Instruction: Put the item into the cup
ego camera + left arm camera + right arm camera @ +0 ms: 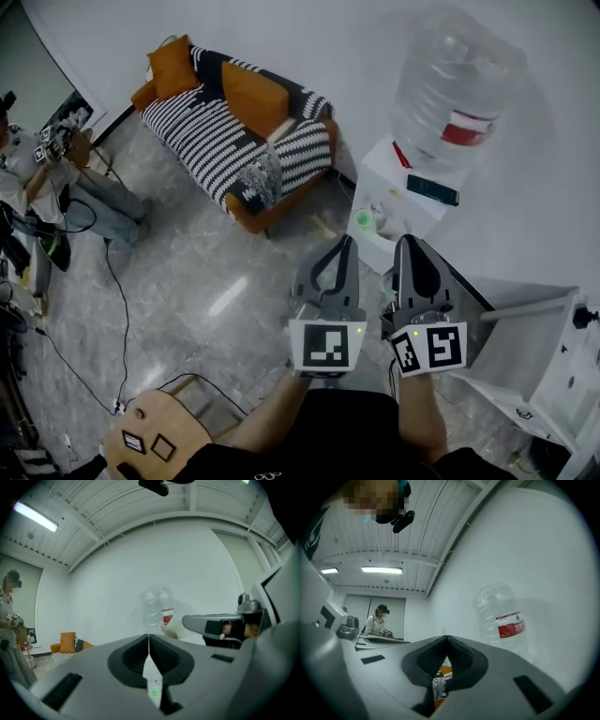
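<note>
head view: the small green cup (364,221) is tiny and blurred on the white water dispenser (392,169), just past the left gripper (349,242). what should go into it we can't make out. we hold both grippers side by side, aimed at the dispenser. the left gripper's jaws are pressed together on nothing. the right gripper (406,242) is likewise closed and empty.

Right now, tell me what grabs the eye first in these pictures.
The big clear water bottle with a red label tops a white dispenser at upper right. A striped sofa with orange cushions sits upper left. The left gripper and right gripper hang side by side at bottom centre, fingers closed.
</note>
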A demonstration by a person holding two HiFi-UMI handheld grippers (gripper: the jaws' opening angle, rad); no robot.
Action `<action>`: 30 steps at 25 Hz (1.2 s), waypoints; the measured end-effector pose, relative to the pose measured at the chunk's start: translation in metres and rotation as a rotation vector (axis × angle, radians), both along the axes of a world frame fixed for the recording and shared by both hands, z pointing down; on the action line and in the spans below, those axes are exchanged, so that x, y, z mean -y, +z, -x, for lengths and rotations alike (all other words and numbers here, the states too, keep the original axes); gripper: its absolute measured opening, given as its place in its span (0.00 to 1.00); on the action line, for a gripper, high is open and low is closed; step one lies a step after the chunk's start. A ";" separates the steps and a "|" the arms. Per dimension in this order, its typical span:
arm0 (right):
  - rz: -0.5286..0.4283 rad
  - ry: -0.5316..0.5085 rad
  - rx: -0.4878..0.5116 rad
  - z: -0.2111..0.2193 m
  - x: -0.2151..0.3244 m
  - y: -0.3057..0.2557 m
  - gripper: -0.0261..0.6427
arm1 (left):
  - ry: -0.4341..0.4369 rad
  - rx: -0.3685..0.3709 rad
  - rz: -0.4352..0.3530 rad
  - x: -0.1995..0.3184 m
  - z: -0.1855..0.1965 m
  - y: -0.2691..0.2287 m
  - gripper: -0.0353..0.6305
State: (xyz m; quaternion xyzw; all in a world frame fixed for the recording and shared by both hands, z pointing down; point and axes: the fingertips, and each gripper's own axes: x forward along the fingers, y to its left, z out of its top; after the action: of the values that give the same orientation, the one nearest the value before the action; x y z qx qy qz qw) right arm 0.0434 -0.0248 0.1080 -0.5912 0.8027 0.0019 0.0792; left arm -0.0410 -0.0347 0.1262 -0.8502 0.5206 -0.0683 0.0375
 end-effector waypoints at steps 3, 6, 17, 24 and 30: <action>0.005 0.005 -0.011 -0.007 0.006 0.000 0.06 | 0.011 -0.015 0.015 0.004 -0.012 -0.001 0.07; 0.001 0.005 -0.020 -0.008 0.013 -0.003 0.06 | 0.003 -0.047 0.033 0.011 -0.018 -0.003 0.07; 0.026 -0.031 -0.051 -0.009 0.031 -0.003 0.06 | -0.032 -0.078 0.079 0.030 -0.021 0.005 0.07; 0.064 -0.039 -0.055 -0.016 0.044 0.015 0.06 | -0.047 -0.076 0.125 0.041 -0.023 0.026 0.07; 0.083 -0.058 -0.052 -0.016 0.059 0.037 0.06 | -0.062 -0.050 0.185 0.054 -0.026 0.062 0.07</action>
State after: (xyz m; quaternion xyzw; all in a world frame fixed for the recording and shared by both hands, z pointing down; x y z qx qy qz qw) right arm 0.0597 -0.0841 0.1449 -0.5702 0.8206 -0.0183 0.0339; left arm -0.0152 -0.0891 0.1878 -0.8349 0.5390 -0.0962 -0.0564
